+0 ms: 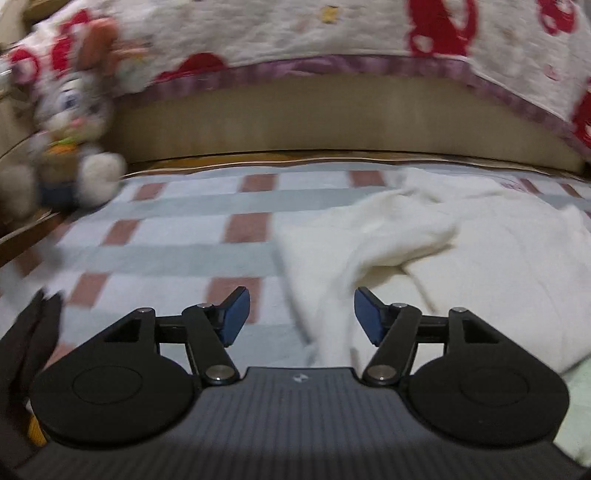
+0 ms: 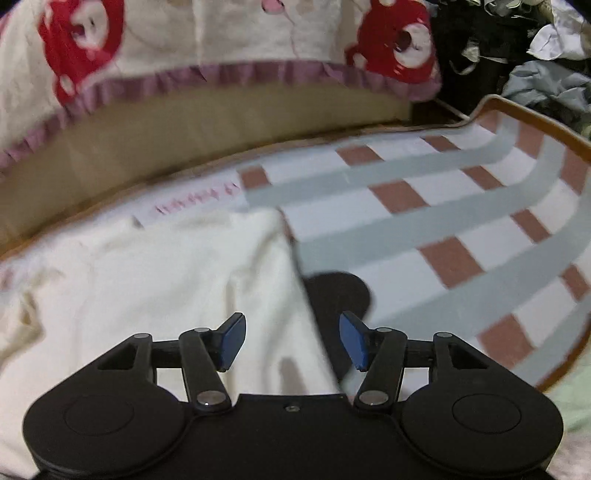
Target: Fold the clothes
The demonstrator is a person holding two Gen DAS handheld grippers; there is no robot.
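Observation:
A cream-white garment [image 1: 424,251] lies partly folded on a checked blanket [image 1: 177,236] of grey bands and reddish squares. In the left wrist view it fills the right half, its left edge running under my left gripper [image 1: 301,314], which stands open above it with nothing between the blue pads [image 1: 236,314]. In the right wrist view the same garment [image 2: 147,280] covers the left half. My right gripper [image 2: 291,339] hovers open over the garment's right edge, pads [image 2: 352,338] clear of the cloth. A dark rounded patch [image 2: 336,291] lies on the blanket just past that edge.
A tan backrest [image 1: 332,118] rises behind the blanket, draped with a white throw with red bears [image 1: 295,33]. A plush rabbit [image 1: 70,122] sits at the far left. Dark heaped clothes [image 2: 509,48] lie beyond the blanket's brown-trimmed right corner [image 2: 524,110].

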